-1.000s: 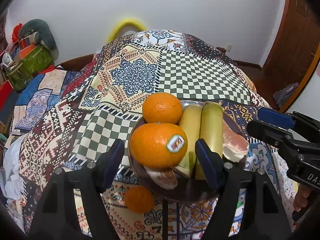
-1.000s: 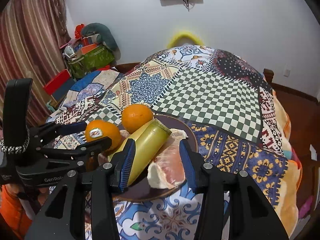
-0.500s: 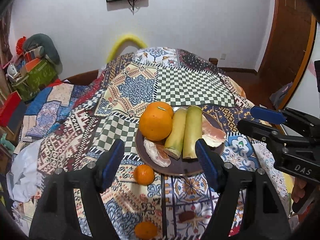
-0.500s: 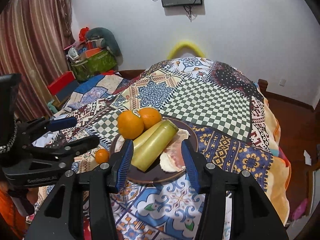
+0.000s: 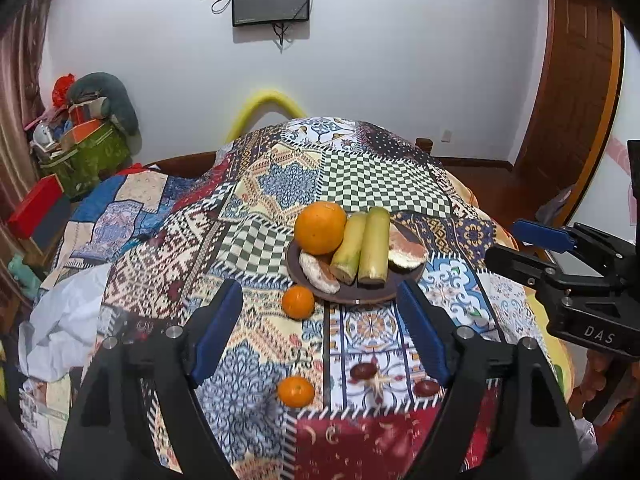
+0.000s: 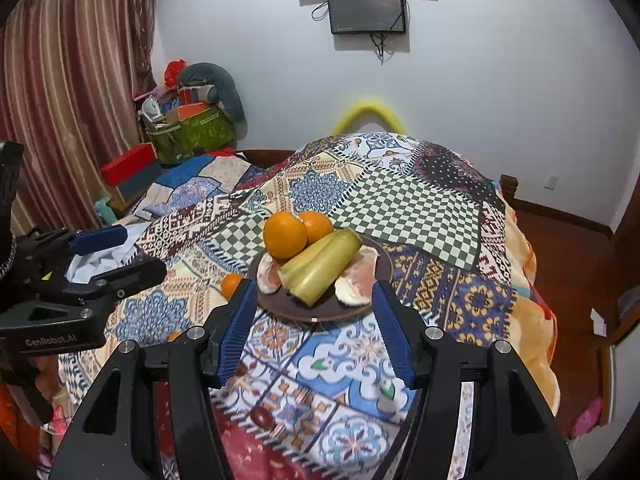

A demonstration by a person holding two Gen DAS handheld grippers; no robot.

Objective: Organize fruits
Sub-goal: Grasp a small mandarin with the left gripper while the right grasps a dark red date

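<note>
A dark brown plate (image 5: 360,297) (image 6: 288,304) on the patterned cloth holds a big orange (image 5: 320,227) (image 6: 285,234), a second orange (image 6: 318,224) behind it, two yellow-green cane pieces (image 5: 374,251) (image 6: 324,266) and pomelo segments (image 5: 318,278) (image 6: 358,278). Two small tangerines lie on the cloth in front of the plate, one near it (image 5: 297,301) (image 6: 231,284), one closer to me (image 5: 296,391). My left gripper (image 5: 320,328) is open and empty, back from the plate. My right gripper (image 6: 314,326) is open and empty, just short of the plate.
Two dark red dates (image 5: 363,371) (image 5: 427,388) lie on the cloth near the front edge. White crumpled cloth (image 5: 64,320) lies at the left. Boxes and a green bag (image 5: 86,152) stand by the wall at the left. A wooden door (image 5: 576,120) is at the right.
Both grippers have pulled back and up from the plate. The left one has let go of the big orange, which now sits on the plate. More of the cloth and a second tangerine show.
</note>
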